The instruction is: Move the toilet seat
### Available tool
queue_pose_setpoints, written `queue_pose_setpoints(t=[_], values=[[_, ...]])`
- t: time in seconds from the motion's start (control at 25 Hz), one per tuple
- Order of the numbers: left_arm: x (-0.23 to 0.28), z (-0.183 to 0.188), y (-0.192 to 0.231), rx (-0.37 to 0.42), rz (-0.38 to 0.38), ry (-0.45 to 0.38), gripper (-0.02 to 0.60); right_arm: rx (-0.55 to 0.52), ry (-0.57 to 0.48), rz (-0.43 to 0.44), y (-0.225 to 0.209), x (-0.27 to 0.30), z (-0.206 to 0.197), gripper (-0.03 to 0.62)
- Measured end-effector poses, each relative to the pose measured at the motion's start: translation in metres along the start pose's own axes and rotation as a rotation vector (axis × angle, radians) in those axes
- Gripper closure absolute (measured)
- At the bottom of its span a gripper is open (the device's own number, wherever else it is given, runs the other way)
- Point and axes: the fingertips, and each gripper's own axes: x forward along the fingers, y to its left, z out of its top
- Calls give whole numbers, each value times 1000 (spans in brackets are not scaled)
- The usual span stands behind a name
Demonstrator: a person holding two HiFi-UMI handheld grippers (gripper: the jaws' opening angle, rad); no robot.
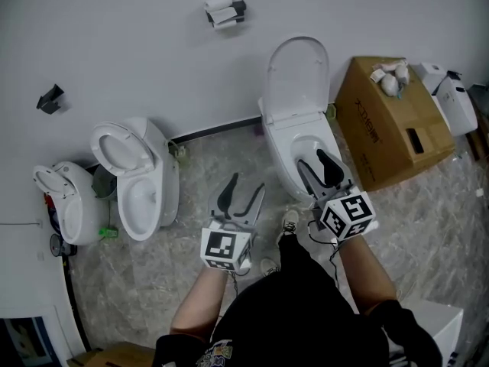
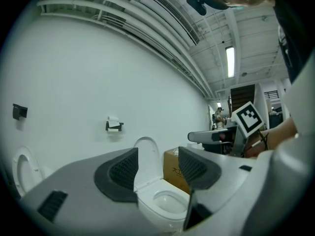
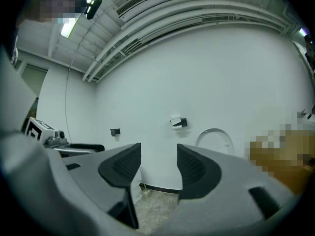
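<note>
A white toilet (image 1: 304, 145) stands against the back wall, its lid and seat (image 1: 298, 71) raised upright. In the head view my right gripper (image 1: 312, 157) hovers over the front of the bowl, open and empty. My left gripper (image 1: 246, 183) is to the left of that toilet above the floor, also open with nothing in it. Between the jaws of the left gripper (image 2: 157, 168) in its own view I see the raised lid (image 2: 147, 162) and the bowl (image 2: 167, 203). In the right gripper view the lid (image 3: 215, 136) shows to the right of the right gripper (image 3: 159, 166).
Two more white toilets (image 1: 141, 182) (image 1: 65, 201) stand to the left along the wall. A cardboard box (image 1: 397, 121) sits right of the task toilet, with a white appliance (image 1: 451, 98) beyond it. A toilet-paper holder (image 1: 224, 11) hangs on the wall. The floor (image 1: 214, 167) is marbled stone.
</note>
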Motion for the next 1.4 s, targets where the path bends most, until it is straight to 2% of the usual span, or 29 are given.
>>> queue_pose_setpoints(t=[0.32,0.64,0.76,0.88,1.12,1.4], values=[[48,-2,22,1,-14,27,347,27,4,-8,-32,41,-2,356],[131,-6,44,0,-36,58,347,61,15,-26,-98,100,-5,356],[171,0,56,14,-37,34,347,67,15,-31,-128,127,2,356],[213,4,63,1,-44,46,347,61,11,-34,-160,151,13,356],[297,25,68,9,-66,-13,347,41,-7,-48,-224,186,32,355],[362,40,63,29,-122,-31,347,50,-47,-107,-279,204,51,355]])
